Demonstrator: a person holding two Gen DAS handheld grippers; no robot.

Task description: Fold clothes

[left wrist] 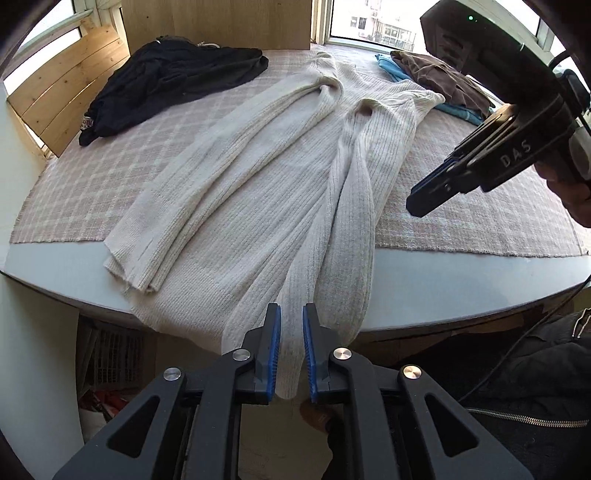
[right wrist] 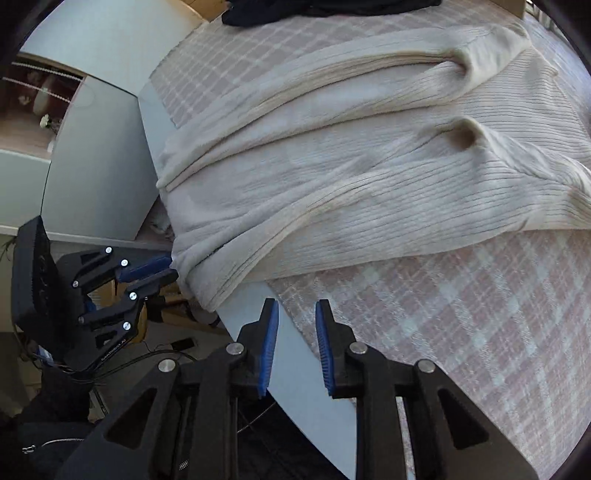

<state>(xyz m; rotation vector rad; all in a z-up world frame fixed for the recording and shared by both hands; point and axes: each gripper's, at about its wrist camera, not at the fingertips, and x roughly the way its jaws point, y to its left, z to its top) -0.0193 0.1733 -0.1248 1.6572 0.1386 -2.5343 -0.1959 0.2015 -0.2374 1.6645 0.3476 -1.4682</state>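
Left gripper (left wrist: pixel 291 354), bottom centre of the left view: black frame, blue pads, jaws a narrow gap apart; the hanging hem of the sweater (left wrist: pixel 266 192) lies between or just behind the fingertips, contact cannot be told; in the right view the same gripper (right wrist: pixel 173 268) appears at lower left, its tips at the sweater's hanging corner.
Right gripper (right wrist: pixel 295 347), bottom centre of the right view: jaws apart, nothing between them, over the table edge near the cloth's border; in the left view it (left wrist: pixel 417 203) hangs at the right, above the cloth and clear of the sweater, its jaws seen edge-on and looking nearly together; a hand (left wrist: pixel 569 192) holds it at the far right edge.
Sweater: cream, ribbed knit, spread lengthwise across the middle of the left view; both sleeves folded inward along the body; hem and one cuff hang over the near table edge.
Cloth (left wrist: pixel 110 173): pink and white check, covers most of the table; the sweater rests on it.
Table (left wrist: pixel 55 266): pale grey, curved near edge.
Black garment (left wrist: pixel 166 81): crumpled, upper left of the left view, on the cloth.
Brown garment (left wrist: pixel 439 74): heaped at upper right, over a blue garment (left wrist: pixel 458 110).
Wooden panel (left wrist: pixel 218 22): upper centre, behind the table.
Windows: bright, upper corners.
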